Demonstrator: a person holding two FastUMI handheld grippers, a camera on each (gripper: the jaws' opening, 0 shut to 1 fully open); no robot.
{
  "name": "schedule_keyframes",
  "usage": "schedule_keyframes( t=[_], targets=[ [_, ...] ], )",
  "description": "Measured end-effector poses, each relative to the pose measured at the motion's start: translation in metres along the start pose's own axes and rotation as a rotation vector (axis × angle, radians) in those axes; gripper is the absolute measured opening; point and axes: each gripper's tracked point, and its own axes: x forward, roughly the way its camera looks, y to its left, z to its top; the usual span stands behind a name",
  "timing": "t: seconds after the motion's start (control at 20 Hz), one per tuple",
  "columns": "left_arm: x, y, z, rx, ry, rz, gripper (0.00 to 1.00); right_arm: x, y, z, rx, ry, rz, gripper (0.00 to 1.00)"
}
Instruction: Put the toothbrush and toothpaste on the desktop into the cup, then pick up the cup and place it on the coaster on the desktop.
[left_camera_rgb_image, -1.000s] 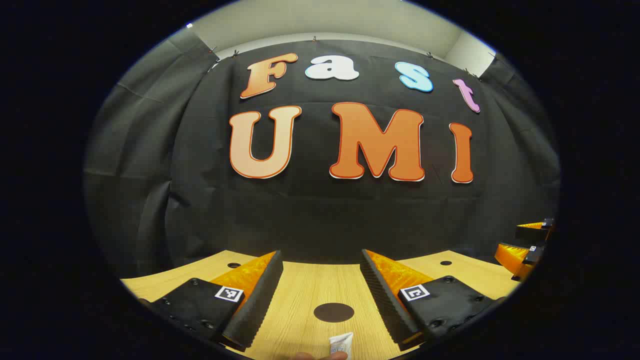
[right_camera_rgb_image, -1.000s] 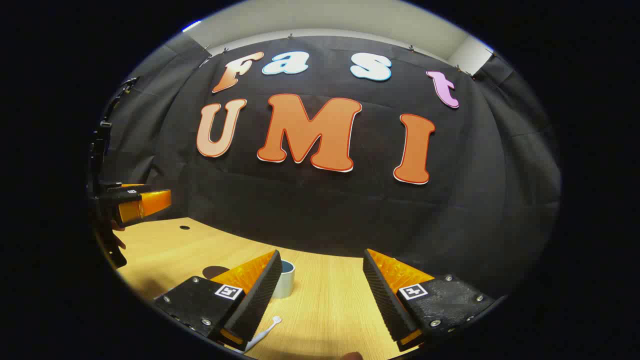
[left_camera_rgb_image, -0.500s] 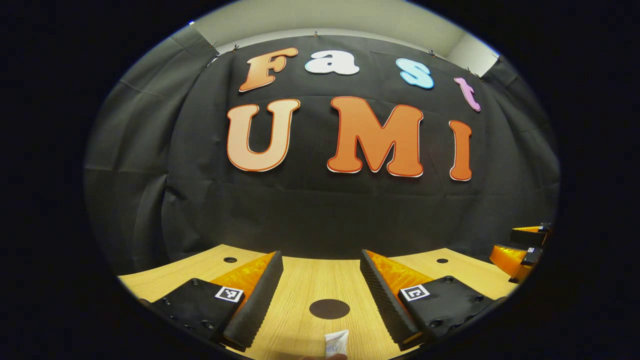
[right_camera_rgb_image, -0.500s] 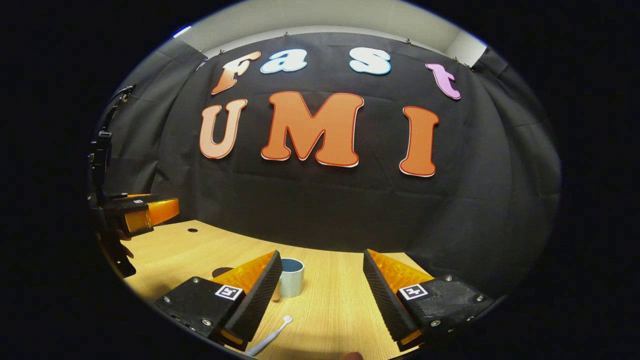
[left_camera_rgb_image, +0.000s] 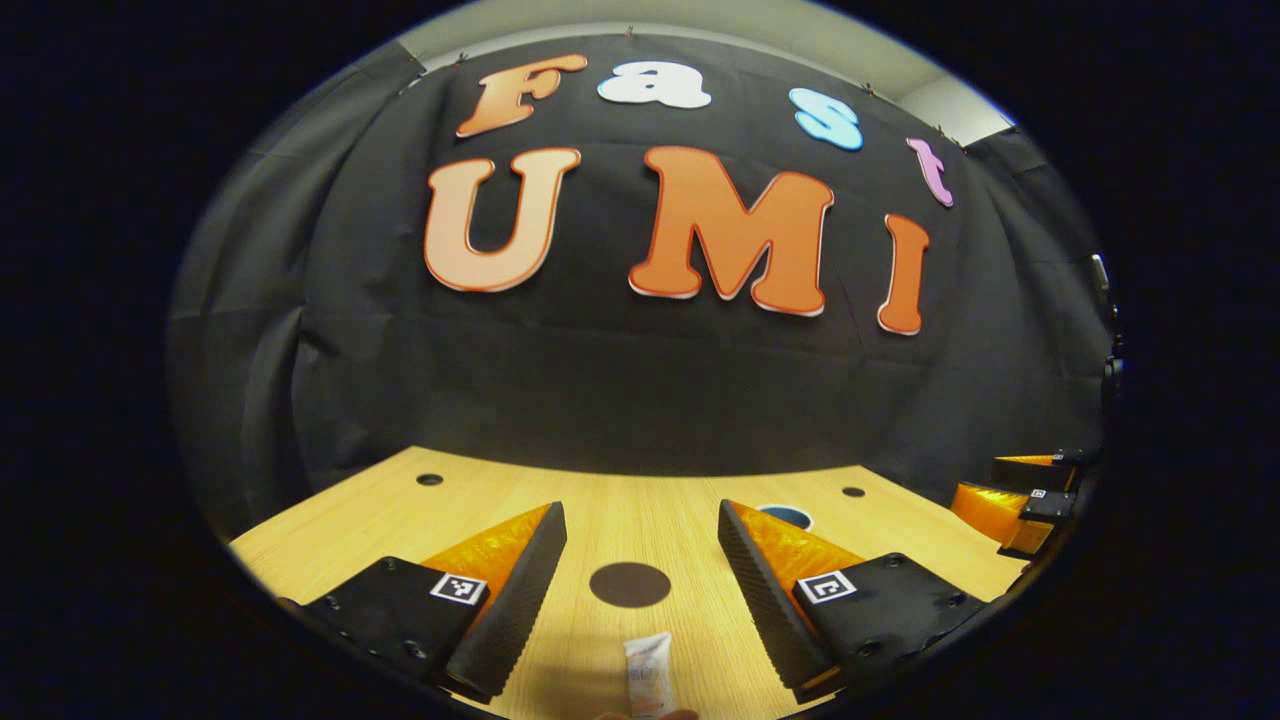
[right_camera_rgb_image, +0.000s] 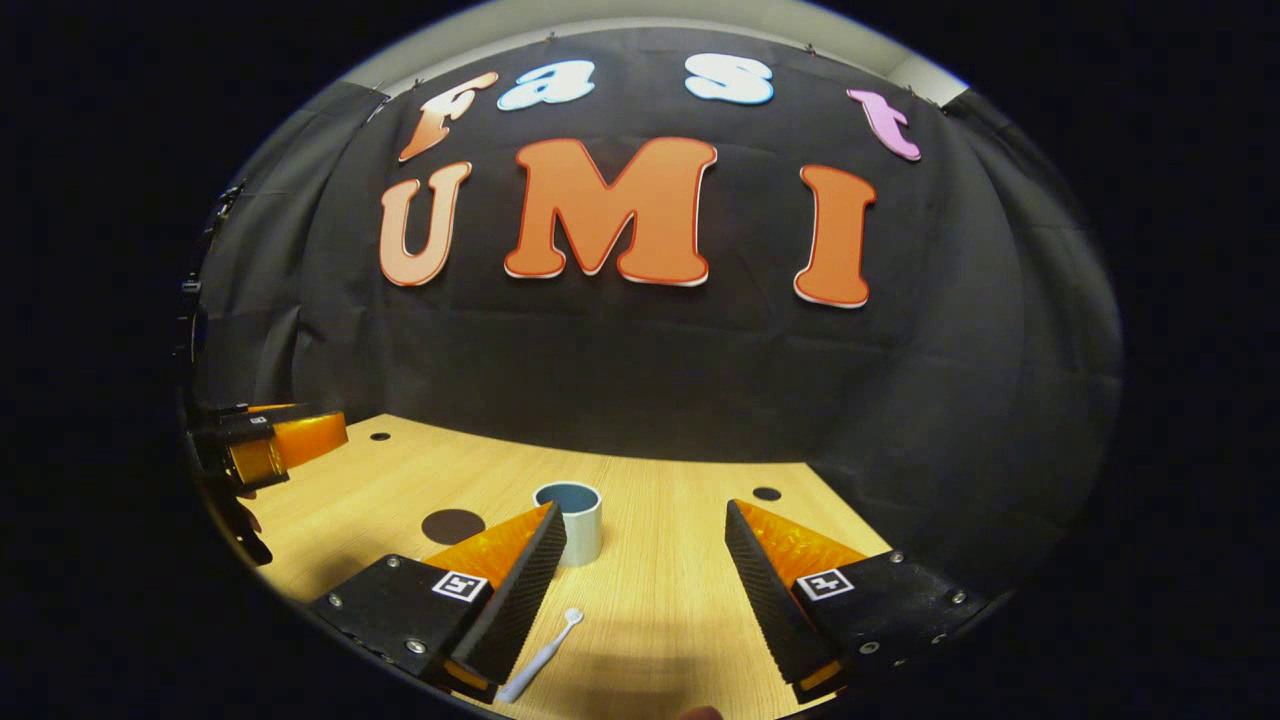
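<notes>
Left gripper view: the left gripper (left_camera_rgb_image: 640, 580) hangs above the wooden desktop (left_camera_rgb_image: 400, 520) with its jaws spread wide and nothing between them. The toothpaste (left_camera_rgb_image: 648, 678) lies flat at six o'clock, the dark round coaster (left_camera_rgb_image: 630, 584) just beyond it, apart. The cup (left_camera_rgb_image: 786, 516) peeks out at one o'clock behind a finger.

In the right gripper view the right gripper (right_camera_rgb_image: 645, 590) gapes just as wide, empty. The toothbrush (right_camera_rgb_image: 540, 658) lies at seven o'clock beside its finger; the cup (right_camera_rgb_image: 570, 520) stands upright farther off at eleven.
</notes>
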Motion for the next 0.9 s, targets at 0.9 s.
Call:
schedule_keyframes(
  t=[0.9],
  targets=[
    [-0.012,-0.018,-0.134,0.021,0.628,-0.094,0.96,-0.014,0.057,-0.127,0.151,0.725,0.183,0.84]
  ],
)
